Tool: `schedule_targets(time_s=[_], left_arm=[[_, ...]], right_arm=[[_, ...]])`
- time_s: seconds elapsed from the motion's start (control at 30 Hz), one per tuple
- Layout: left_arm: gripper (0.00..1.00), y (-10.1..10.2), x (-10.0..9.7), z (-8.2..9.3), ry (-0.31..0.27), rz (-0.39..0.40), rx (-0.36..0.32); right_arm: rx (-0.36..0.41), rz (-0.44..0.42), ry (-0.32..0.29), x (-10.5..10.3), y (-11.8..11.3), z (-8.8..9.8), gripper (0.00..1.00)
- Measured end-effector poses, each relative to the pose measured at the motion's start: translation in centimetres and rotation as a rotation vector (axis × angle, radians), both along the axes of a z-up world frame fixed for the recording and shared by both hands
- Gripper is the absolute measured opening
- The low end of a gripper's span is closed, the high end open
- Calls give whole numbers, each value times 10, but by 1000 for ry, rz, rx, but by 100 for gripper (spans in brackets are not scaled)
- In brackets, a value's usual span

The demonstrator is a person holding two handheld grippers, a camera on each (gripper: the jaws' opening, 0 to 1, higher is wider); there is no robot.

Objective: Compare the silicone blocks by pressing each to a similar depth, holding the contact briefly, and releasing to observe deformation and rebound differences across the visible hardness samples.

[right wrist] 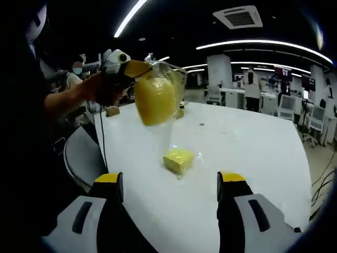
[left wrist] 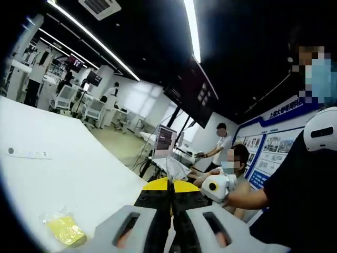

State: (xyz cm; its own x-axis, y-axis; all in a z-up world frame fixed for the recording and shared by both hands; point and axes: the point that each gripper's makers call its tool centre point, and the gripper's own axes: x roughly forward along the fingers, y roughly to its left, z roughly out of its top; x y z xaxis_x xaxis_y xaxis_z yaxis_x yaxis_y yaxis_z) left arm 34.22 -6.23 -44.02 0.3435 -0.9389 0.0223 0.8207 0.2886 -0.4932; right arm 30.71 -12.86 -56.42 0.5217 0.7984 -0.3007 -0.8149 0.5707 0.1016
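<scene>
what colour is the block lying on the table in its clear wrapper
Yellow. The wrapped block shows best in the right gripper view, on the white table.

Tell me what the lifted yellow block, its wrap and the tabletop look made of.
Yellow block: likely soft silicone, matte and rounded. Wrap: thin clear plastic film, crinkled, with glare. Table: smooth white top, maybe laminate; faint ceiling-light sheen.

Lab hall, wall monitor (left wrist: 190,90), workstations (right wrist: 287,103) (open-plan), poster boards (left wrist: 269,145)
</scene>
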Motion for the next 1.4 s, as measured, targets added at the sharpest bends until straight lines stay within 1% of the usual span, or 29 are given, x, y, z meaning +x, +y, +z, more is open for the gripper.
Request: schedule_targets(time_s=[0.13, 0.23, 0.37, 0.4, 0.53, 0.63, 0.7, 0.73, 0.83, 0.87, 0.93, 1.0, 1.1, 1.2, 1.27, 1.3, 1.4], left_arm=[[0, -2, -5, -2, 6, -15, 7], [0, -2, -7, -3, 8, -14, 10], [0, 1, -8, -7, 22, 0, 10], [0, 1, -8, -7, 21, 1, 13], [0, 4, -7, -7, 34, 8, 4], [0, 4, -7, -4, 38, 14, -12], [0, 5, -7, -2, 40, 19, -21], [0, 8, -4, -2, 48, 35, -30], [0, 10, -4, 1, 57, 39, -51], [0, 10, -4, 2, 60, 39, -60], [0, 10, -4, 3, 64, 42, -67], [0, 9, -3, 3, 62, 44, -70], [0, 11, -1, 3, 60, 51, -69], [0, 13, -1, 5, 67, 48, -79], [0, 13, 0, 5, 61, 52, -79], [0, 14, 1, 4, 67, 54, -81], [0, 15, 2, 3, 76, 56, -86]], right_arm=[[69, 46, -34, 10, 19, 20, 62], [88, 78, -37, 17, 31, 26, 60], [120, 147, -39, 18, 50, 35, 56], [142, 169, -42, 17, 56, 40, 55], [210, 197, -38, 25, 73, 53, 52], [239, 212, -43, 28, 80, 60, 44], [241, 221, -44, 30, 83, 62, 36], [240, 228, -42, 29, 84, 62, 35], [234, 236, -63, 30, 87, 64, 35], [238, 241, -62, 31, 88, 65, 36], [254, 243, -36, 34, 90, 66, 38], [252, 257, -25, 35, 93, 64, 37], [247, 302, -69, 29, 95, 68, 30], [256, 309, -43, 27, 95, 69, 24], [245, 313, -41, 27, 96, 70, 21], [241, 314, -11, 27, 97, 68, 20], [231, 317, -2, 27, 99, 68, 17]])
